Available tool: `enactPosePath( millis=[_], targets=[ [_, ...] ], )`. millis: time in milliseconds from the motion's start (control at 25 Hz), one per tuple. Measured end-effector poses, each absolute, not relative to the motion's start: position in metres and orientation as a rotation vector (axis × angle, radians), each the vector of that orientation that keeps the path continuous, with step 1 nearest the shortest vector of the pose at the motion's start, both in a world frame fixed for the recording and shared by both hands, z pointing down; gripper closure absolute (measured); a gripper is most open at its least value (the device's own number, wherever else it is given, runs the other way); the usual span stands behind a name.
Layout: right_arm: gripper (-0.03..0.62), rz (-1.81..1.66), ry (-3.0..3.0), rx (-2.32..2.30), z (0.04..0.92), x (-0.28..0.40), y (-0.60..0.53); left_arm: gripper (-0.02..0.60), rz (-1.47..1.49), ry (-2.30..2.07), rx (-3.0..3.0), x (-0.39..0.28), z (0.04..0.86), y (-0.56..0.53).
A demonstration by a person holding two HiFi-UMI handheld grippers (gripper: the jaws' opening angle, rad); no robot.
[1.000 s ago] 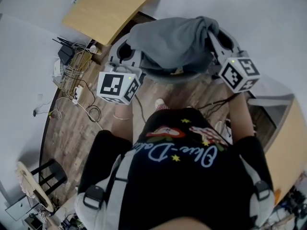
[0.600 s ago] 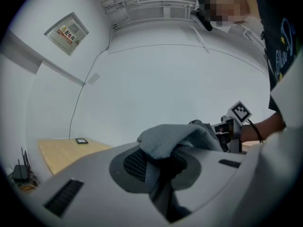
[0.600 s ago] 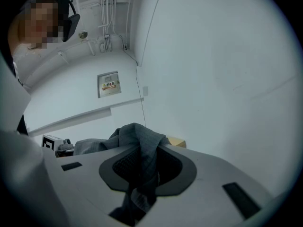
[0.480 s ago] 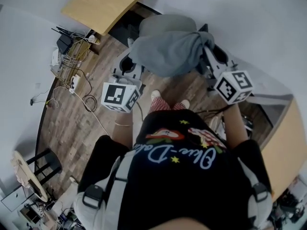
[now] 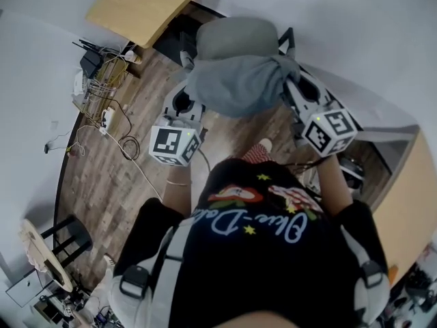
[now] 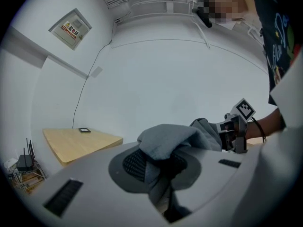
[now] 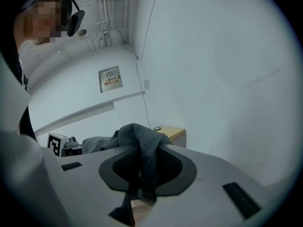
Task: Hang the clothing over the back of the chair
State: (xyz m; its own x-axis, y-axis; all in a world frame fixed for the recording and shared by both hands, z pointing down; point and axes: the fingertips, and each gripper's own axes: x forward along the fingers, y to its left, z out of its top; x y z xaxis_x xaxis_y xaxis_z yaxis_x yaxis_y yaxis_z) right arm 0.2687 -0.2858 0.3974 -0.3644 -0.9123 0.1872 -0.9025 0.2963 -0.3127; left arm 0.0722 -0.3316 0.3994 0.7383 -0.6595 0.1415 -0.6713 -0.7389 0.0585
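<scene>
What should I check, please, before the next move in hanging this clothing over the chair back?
1. Grip of the left gripper on the grey clothing: ok, cloth is pinched between its jaws.
2. Grip of the right gripper on the other end: ok.
3. Clothing carried between both grippers, off the floor: ok.
4. Chair just beyond the clothing: ok.
5. Clothing resting on the chair back: cannot tell.

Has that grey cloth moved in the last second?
Yes. The grey cloth has come nearer the person: the chair back, covered by it before, now shows beyond it.
</scene>
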Motion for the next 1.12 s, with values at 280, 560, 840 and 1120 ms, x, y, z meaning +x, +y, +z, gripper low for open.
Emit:
enactPosePath(
  millis=[280,560,840,1120],
  targets=[
    [0.519,-0.618,2.474,-1.865,0.421,0.251,-0.259,0.546,0.292,-0.998,2.836,0.054,0.426,-0.316],
    [0.519,-0.675,2.429,-1.943,0.445,0.237,-0.238,0.545,0.365,-0.926,2.793,0.039,0.454,-0.303],
    [0.519,-0.738,2.388,-1.991,0.464,0.230,-0.218,0.541,0.405,-0.904,2.771,0.029,0.471,-0.288],
    [0.519,-0.785,2.378,-2.040,0.479,0.227,-0.203,0.528,0.477,-0.929,2.739,0.018,0.488,-0.273]
  ],
)
